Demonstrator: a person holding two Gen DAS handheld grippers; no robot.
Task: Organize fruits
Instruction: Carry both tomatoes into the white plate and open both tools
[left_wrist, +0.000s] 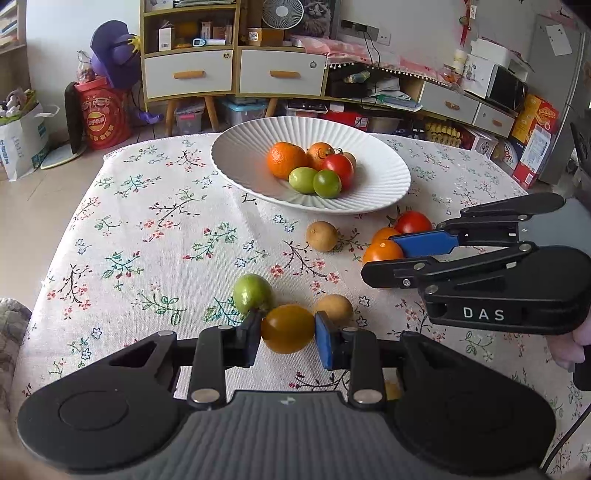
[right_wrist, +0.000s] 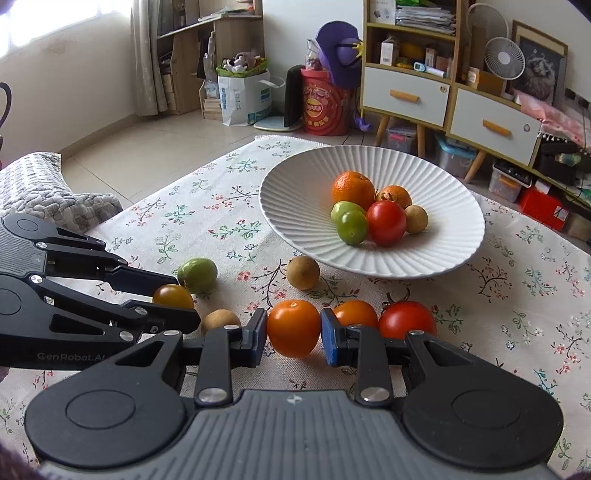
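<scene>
Cluttered shelving and drawer units crowd the far wall, and in front of them a table (left_wrist: 155, 229) under a flowered cloth carries the whole job; a white ribbed plate (left_wrist: 243, 155) sits toward twelve o'clock in the left wrist view and already holds two oranges, two green fruits, a red tomato and a small brown fruit, heaped together at its middle, so it reads as the collecting place. Loose fruit lies on the cloth nearer the person, likely waiting its turn; the left gripper (left_wrist: 288, 332) has its jaws pinching a yellow-orange tomato (left_wrist: 287, 328) from both sides, pads flat against its widest part, probably so that the smooth round skin cannot squirt out; a green fruit (left_wrist: 252, 292) touches it at eleven o'clock and a brown fruit (left_wrist: 333, 307) lies just beside it at one o'clock. The right gripper (right_wrist: 293, 330) likewise has its jaws clamped on an orange tomato (right_wrist: 293, 328), with a second orange tomato (right_wrist: 355, 313) and a red tomato (right_wrist: 406, 319) close by at two and three o'clock; another brown fruit (right_wrist: 303, 272) rests near the plate's rim at twelve o'clock. Both tomatoes appear to rest on the cloth, not yet lifted; taking one in each hand looks meant to halve the trips to the plate.
</scene>
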